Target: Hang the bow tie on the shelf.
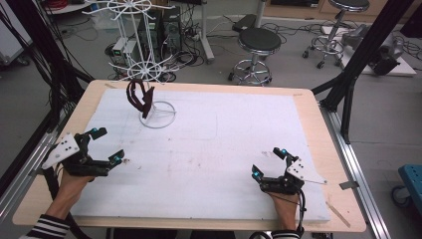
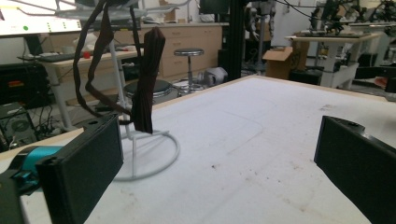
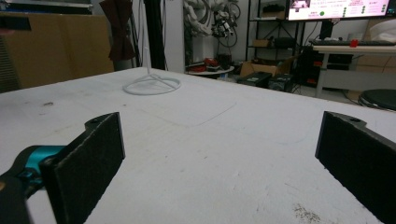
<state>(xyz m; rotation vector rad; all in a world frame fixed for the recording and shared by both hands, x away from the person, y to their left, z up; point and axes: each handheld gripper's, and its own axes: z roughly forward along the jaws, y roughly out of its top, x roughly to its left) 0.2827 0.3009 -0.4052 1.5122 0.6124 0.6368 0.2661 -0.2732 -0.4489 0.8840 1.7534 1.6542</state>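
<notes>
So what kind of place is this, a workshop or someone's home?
Most likely a robotics lab or workshop, not a home: metal stools on a cable-strewn floor, workbenches with a monitor, and a white-covered table.

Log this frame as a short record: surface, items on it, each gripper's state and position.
surface: wooden table covered by a white mat
item: white wire stand at far left of the mat, dark brown straps hanging on it
left gripper: open, empty, near left edge, closer to the stand
right gripper: open, empty, near right front
contact: neither touches the stand or straps
</notes>
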